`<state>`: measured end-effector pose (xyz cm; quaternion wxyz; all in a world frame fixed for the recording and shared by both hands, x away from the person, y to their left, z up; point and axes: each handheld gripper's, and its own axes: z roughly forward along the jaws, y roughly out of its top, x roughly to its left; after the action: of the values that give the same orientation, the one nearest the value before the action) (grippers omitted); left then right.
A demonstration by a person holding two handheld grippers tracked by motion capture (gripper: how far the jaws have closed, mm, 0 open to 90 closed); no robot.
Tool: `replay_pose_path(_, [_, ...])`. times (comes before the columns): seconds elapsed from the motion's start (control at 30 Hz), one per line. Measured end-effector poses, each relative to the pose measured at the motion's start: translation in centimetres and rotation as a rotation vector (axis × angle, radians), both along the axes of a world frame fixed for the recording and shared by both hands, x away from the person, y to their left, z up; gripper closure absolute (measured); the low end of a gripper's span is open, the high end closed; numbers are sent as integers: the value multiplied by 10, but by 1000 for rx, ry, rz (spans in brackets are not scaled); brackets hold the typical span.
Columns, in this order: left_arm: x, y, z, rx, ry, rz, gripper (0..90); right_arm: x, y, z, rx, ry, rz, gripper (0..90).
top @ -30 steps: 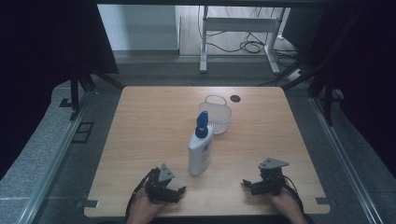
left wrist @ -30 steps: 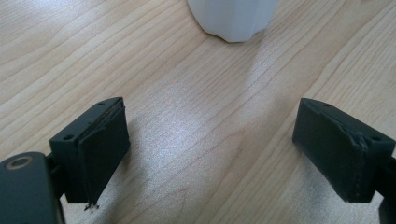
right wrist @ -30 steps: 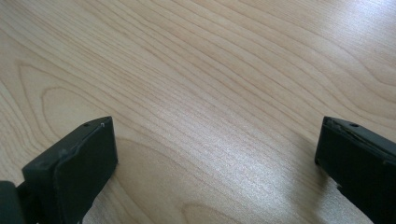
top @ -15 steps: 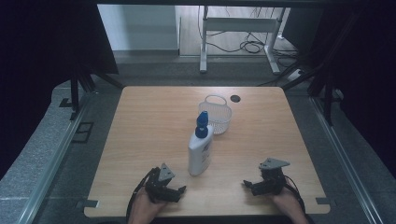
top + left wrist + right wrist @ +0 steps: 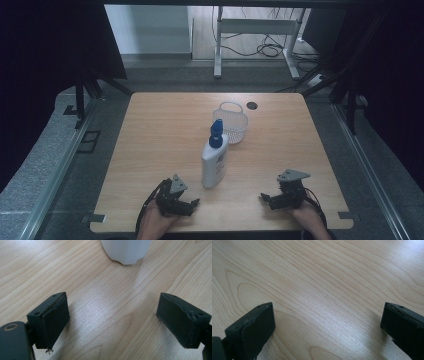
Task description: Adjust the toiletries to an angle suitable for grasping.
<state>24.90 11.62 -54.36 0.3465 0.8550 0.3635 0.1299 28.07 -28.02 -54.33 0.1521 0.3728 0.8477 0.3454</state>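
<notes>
White bottle (image 5: 214, 162) stands upright at frame centre, beside the basket (image 5: 231, 123). Left gripper (image 5: 192, 204) and right gripper (image 5: 265, 199) — both spread, empty — rest at lower frame on the tabletop (image 5: 160, 130).

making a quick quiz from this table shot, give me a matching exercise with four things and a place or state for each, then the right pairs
Things:
1. white bottle
2. mesh basket
3. left tool
4. round hole

Places or states:
A. in the tabletop near the far edge
B. near the front edge, jaws apart, holding nothing
C. upright at the table's middle, blue cap on top
D. just beyond the bottle, standing open side up

Pairs: 1-C, 2-D, 3-B, 4-A
</notes>
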Motion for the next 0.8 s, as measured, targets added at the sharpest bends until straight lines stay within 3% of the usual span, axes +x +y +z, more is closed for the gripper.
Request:
replay_pose_path(0.4, [1, -3, 4, 28, 17, -15, 128, 0, 0, 0, 0, 0, 0, 0])
replay_pose_path(0.57, [2, -2, 6, 41, 18, 4, 146, 0, 0, 0, 0, 0, 0, 0])
replay_pose_path(0.8, [4, 4, 12, 10, 12, 27, 265, 0, 0, 0, 0, 0, 0, 0])
